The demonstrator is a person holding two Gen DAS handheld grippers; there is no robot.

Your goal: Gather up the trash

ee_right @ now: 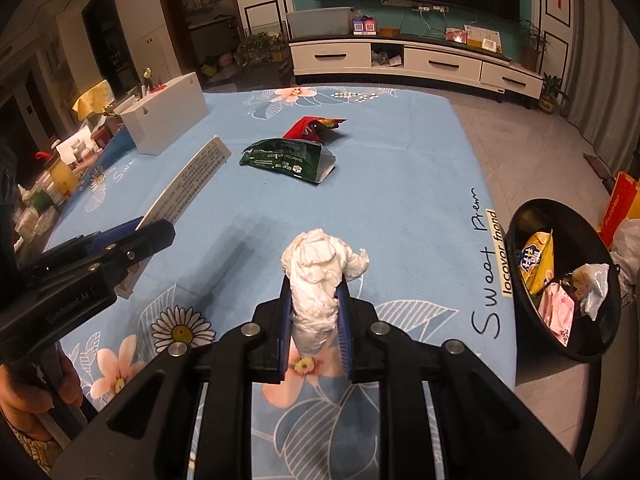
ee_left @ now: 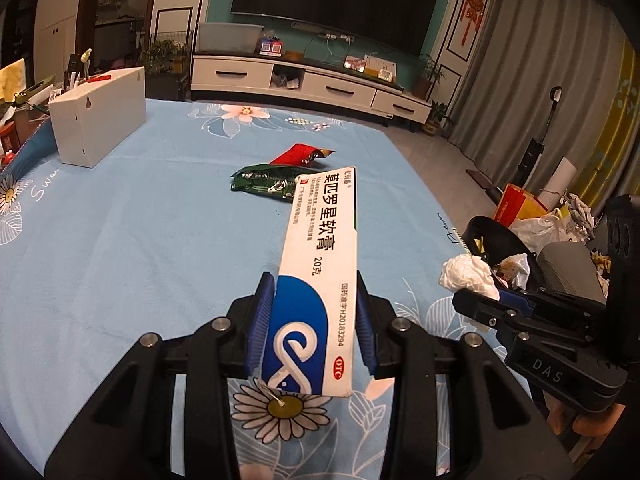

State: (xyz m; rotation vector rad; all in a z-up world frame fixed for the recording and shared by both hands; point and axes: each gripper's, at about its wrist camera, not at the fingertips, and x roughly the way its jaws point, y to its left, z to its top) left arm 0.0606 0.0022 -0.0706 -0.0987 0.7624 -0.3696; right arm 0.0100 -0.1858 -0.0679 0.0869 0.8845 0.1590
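So my left gripper point(ee_left: 316, 312) clamps a long white-and-blue cardboard ointment box point(ee_left: 320, 264), my right gripper point(ee_right: 316, 316) a crumpled white tissue point(ee_right: 320, 272). The part-filled round black bin point(ee_right: 560, 280) waits at 3 o'clock; 2 foil wrappers, green point(ee_right: 288, 156) and red point(ee_right: 312, 126), remain at 12.

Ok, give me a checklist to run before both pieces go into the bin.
1. Left gripper clamped on the ointment box: ok.
2. Right gripper clamped on the crumpled tissue: ok.
3. Bin open and in view beside the table: ok.
4. Room left in the bin: ok, it holds wrappers but is not full.
5. Either piece over the bin's mouth: not ok, both are above the blue cloth.
6. Table finished: not ok, the green packet and red packet remain.
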